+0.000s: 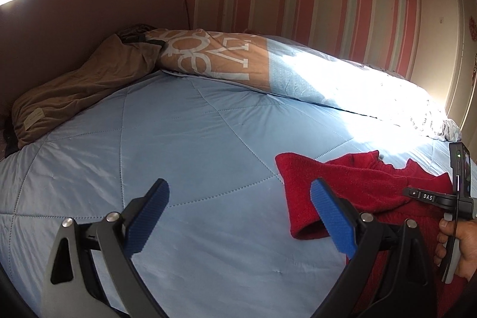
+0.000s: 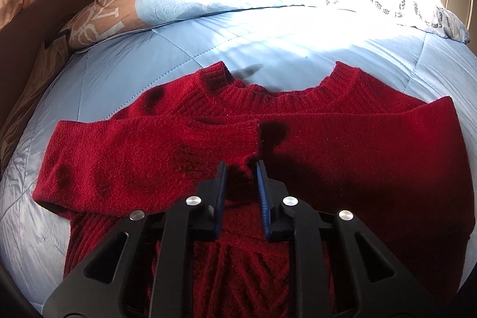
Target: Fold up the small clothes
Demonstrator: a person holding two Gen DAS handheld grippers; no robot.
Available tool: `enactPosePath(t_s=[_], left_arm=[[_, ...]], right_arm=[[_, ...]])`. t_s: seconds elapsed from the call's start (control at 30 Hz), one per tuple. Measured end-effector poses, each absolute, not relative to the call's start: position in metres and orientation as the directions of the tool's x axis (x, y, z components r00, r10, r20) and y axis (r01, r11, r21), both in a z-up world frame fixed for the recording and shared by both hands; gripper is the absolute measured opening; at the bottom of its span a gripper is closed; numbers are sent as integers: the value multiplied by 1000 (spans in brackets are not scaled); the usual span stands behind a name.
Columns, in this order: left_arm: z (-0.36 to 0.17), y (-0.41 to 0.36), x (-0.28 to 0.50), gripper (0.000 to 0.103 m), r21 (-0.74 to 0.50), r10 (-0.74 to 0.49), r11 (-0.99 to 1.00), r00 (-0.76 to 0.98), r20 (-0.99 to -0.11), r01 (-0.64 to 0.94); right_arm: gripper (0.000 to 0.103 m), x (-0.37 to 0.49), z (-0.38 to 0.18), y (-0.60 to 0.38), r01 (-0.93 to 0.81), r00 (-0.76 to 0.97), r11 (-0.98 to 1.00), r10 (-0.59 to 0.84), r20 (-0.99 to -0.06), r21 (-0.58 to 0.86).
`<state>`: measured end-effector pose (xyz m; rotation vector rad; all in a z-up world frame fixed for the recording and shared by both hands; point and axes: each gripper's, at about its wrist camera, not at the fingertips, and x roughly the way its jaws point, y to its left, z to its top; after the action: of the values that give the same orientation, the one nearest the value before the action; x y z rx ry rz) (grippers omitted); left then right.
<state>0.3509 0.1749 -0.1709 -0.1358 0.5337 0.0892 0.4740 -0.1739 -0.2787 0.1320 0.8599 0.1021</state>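
Though near: sweater (image 2: 328, 145) below hand-held gripper (image 2: 240, 169)

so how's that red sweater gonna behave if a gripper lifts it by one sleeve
The red sweater will probably go floppy: its folded sleeves already drape flat over the body. The thick, fuzzy knit should grip the gripper pads rather than slip. Lifted by one sleeve, the rest would likely sag, drag across the blue quilt, and unfold.

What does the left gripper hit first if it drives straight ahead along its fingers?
Likely the light blue quilt: the left gripper is open over bare bedding, with the red sweater off to its right. Farther on lies the lettered pillow; depth is unclear.
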Motion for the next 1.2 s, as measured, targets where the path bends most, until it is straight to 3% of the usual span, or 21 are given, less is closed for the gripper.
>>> enactPosePath(t_s=[0.2, 0.53, 0.9, 1.0, 1.07, 1.2], left_arm=[[-173, 170, 353, 96, -106, 41, 988, 854, -519, -111], [-179, 150, 352, 96, -82, 14, 994, 847, -531, -68], [-197, 118, 352, 96, -59, -37, 998, 822, -569, 4], [-203, 114, 352, 96, -52, -39, 999, 814, -580, 11], [-204, 114, 352, 96, -61, -46, 998, 810, -584, 13], [-205, 115, 352, 96, -72, -56, 997, 808, -586, 17]], right_arm=[[6, 463, -253, -187, -52, 706, 986, 147, -693, 156], [6, 439, -217, -270, 112, 782, 994, -87, -617, 1], [7, 437, -271, -315, 156, 682, 985, -163, -713, -75], [13, 435, -277, -320, 180, 664, 982, -160, -730, -52], [40, 430, -271, -319, 189, 679, 980, -175, -713, -61], [50, 424, -252, -300, 134, 718, 986, -168, -675, -103]])
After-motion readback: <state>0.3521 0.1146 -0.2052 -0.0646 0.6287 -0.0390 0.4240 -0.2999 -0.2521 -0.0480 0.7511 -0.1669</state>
